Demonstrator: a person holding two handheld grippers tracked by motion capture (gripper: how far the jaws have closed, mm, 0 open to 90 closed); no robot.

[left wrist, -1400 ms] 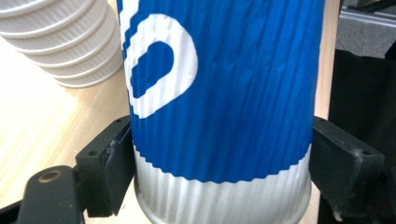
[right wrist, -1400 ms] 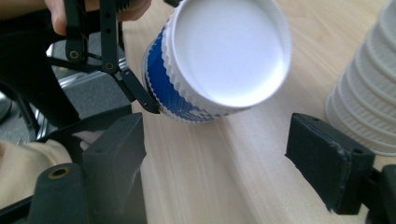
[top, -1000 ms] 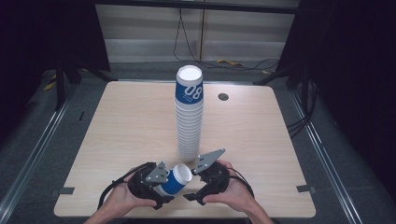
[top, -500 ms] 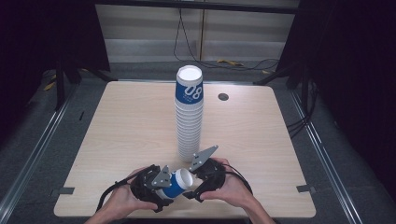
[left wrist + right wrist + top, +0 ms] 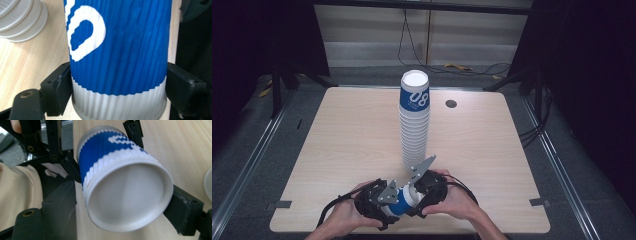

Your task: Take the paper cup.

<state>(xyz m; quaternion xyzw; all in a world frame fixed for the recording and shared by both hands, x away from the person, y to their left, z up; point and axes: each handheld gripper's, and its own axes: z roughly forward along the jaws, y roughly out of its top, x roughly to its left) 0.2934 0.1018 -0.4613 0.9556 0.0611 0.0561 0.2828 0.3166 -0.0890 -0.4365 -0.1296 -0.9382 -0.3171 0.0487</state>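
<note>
Cup (image 5: pixel 404 201), blue and white, lies sideways between both grippers: left gripper (image 5: pixel 117 82) clamps its base end, right gripper (image 5: pixel 125 202) clasps its rim, above the table (image 5: pixel 337 150).

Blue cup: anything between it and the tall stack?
Nothing visible. The blue cup is held between the left gripper and right gripper near the table's front edge; only bare table lies between it and the cup stack.

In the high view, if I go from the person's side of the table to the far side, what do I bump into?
The grippers holding a blue cup → the tall stack of cups → the little dark round spot in the table.
</note>
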